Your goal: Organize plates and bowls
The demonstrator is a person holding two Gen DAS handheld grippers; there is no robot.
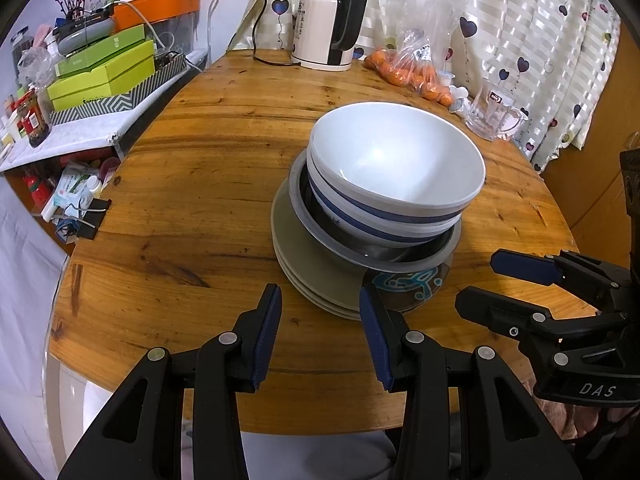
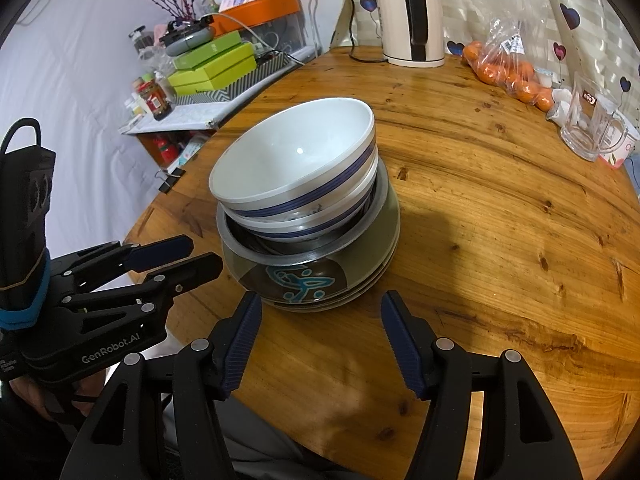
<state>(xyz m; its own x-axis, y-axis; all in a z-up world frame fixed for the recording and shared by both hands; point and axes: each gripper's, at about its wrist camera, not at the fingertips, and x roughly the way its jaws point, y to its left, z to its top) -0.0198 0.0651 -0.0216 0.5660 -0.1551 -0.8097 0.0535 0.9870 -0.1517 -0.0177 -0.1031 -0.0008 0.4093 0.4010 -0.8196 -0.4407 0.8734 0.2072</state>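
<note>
One stack stands mid-table. Two white bowls with blue bands [image 1: 394, 168] [image 2: 292, 164] sit nested in a dark bowl with a grey rim and teal pattern [image 1: 404, 280] [image 2: 300, 280], which rests on several grey-green plates [image 1: 304, 256] [image 2: 390, 232]. My left gripper [image 1: 320, 336] is open and empty just in front of the stack; it also shows in the right wrist view [image 2: 186, 256]. My right gripper [image 2: 320, 340] is open and empty in front of the stack; it shows at the right of the left wrist view [image 1: 492, 280].
On the round wooden table [image 1: 208, 184] stand a kettle [image 1: 332, 20], a bag of oranges [image 1: 416, 72] and a glass mug [image 1: 494, 112] at the back. A side shelf with green boxes [image 1: 104, 68] and jars is at the left. A binder clip [image 1: 94, 220] grips the table's left edge.
</note>
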